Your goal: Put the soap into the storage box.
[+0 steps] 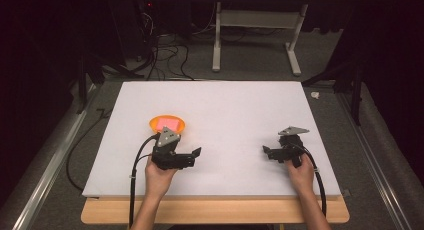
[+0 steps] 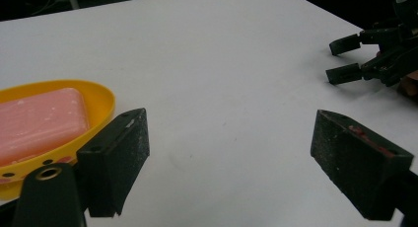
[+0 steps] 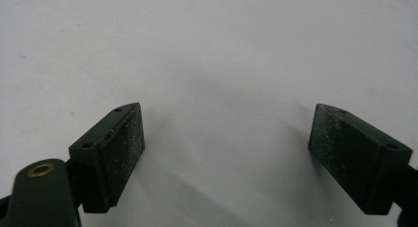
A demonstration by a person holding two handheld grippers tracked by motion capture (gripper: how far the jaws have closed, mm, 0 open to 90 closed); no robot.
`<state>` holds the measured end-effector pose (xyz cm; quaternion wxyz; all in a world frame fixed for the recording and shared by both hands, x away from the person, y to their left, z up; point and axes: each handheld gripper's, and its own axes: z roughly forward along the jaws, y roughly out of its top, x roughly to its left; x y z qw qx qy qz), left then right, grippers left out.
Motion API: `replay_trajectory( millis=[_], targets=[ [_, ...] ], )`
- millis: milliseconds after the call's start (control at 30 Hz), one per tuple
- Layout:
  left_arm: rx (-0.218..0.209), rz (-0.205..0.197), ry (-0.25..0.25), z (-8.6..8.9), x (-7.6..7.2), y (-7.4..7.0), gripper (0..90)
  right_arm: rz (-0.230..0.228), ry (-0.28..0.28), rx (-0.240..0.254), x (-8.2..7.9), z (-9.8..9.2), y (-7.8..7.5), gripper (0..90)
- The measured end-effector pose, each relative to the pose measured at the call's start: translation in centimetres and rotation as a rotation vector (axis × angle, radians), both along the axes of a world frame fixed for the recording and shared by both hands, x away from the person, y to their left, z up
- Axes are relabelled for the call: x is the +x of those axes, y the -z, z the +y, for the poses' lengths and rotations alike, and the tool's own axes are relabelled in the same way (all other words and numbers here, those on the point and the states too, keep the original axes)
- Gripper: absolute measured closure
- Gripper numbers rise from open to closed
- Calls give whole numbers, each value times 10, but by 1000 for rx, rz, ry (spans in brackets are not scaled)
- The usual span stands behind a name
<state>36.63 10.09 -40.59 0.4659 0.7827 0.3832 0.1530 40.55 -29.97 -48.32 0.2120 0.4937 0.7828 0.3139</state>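
Observation:
A pink bar of soap [image 1: 167, 123] [image 2: 39, 123] lies in a shallow orange-yellow dish [image 1: 156, 121] [image 2: 101, 96] on the white board [image 1: 225, 105]. My left gripper [image 1: 197, 153] [image 2: 229, 153] sits just in front of the dish, held low and pointing right, open with nothing between its jaws. In the left gripper view the dish is beside the left jaw. My right gripper [image 1: 266, 151] [image 3: 226, 148] rests near the board's front right and points left, open and empty over bare white surface. It also appears far off in the left gripper view, the right gripper [image 2: 342, 59] open.
The white board [image 2: 222, 49] lies on a wooden table whose edge [image 1: 215, 212] shows at the front. Beyond the board are a grey floor, cables [image 1: 165, 55] and white table legs [image 1: 216, 40]. A metal rail [image 1: 45, 165] runs along the left.

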Motion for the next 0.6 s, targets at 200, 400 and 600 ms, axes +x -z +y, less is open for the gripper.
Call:
replay_trajectory(
  millis=[200, 400, 600],
  targets=[
    [0, 7, 13, -5, -1, 3, 155, 0, 0, 0, 0, 0, 0, 145],
    [1, 19, 27, -10, 0, 7, 156, 0, 0, 0, 0, 0, 0, 145],
    [18, 38, 42, -17, 1, 11, 161, 0, 0, 0, 0, 0, 0, 146]
  ],
)
